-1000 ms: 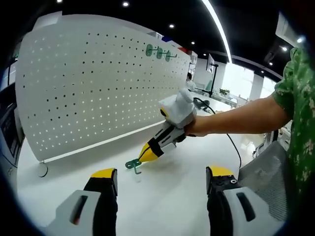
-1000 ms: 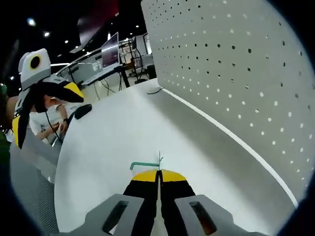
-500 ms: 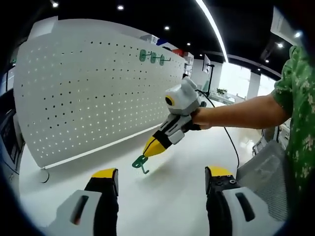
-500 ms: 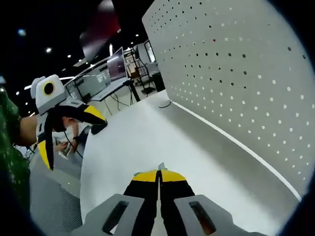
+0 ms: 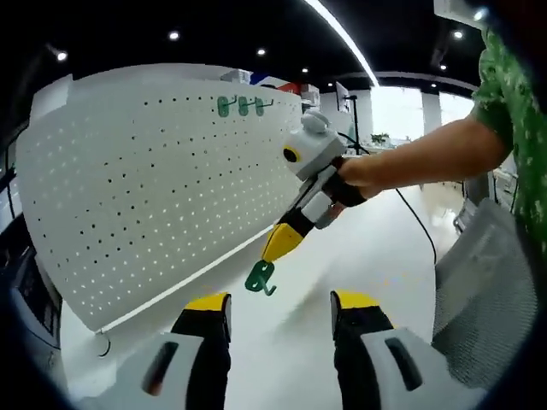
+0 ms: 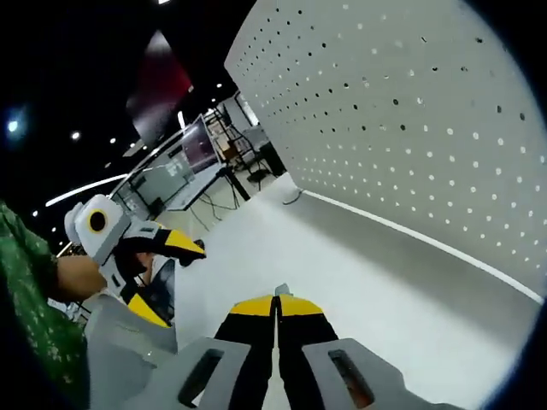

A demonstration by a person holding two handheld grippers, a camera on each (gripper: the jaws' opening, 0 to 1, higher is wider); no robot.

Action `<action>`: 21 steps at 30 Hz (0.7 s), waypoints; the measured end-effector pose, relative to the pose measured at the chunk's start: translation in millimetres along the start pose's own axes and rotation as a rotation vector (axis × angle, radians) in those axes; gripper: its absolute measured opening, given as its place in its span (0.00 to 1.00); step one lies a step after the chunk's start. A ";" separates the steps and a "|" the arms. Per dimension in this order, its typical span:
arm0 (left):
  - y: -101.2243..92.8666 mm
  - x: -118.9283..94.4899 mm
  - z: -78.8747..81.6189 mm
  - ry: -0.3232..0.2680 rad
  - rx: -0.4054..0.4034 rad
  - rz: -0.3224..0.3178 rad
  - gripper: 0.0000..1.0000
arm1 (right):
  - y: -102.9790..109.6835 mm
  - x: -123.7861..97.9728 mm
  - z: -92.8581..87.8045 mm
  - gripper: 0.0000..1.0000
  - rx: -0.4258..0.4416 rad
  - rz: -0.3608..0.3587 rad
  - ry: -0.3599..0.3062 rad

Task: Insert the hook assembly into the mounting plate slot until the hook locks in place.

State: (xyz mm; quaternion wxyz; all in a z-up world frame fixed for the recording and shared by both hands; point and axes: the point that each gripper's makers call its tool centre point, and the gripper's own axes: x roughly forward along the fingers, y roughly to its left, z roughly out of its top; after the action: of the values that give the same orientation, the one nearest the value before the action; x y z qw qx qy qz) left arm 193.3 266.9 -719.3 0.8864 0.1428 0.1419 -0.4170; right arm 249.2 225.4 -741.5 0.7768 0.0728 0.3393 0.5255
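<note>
Green hook (image 5: 261, 278) is gripped in the closed right tongs (image 5: 275, 253) above the tabletop (image 5: 376, 256); left tongs (image 5: 279, 306) are held open, empty.

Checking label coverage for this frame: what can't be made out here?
- Green hook: left gripper view shows it hanging from the right gripper; grip point hidden by the jaws.
- Right gripper view: hook mostly hidden behind the shut jaws; only a tip shows.
- Hooks on the pegboard: too small to tell seating.

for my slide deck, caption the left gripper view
Right tool holds a green hook in the air near the white pegboard.
</note>
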 end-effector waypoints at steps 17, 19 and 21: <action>-0.8 24.5 2.3 0.003 0.338 0.104 0.24 | 29.7 -2.8 8.2 0.00 0.018 0.041 -0.008; 0.1 24.0 4.6 -0.009 0.329 0.106 0.21 | 31.8 -2.9 8.5 0.00 0.019 0.046 -0.009; 1.6 24.2 6.1 -0.014 0.336 0.114 0.19 | 35.0 -3.1 8.8 0.00 0.019 0.051 -0.008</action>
State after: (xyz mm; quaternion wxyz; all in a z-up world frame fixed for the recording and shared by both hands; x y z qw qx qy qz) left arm 210.2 248.6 -722.4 0.8731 0.2938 0.0559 -0.3850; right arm 227.0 240.2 -717.0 0.7639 0.0911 0.3392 0.5414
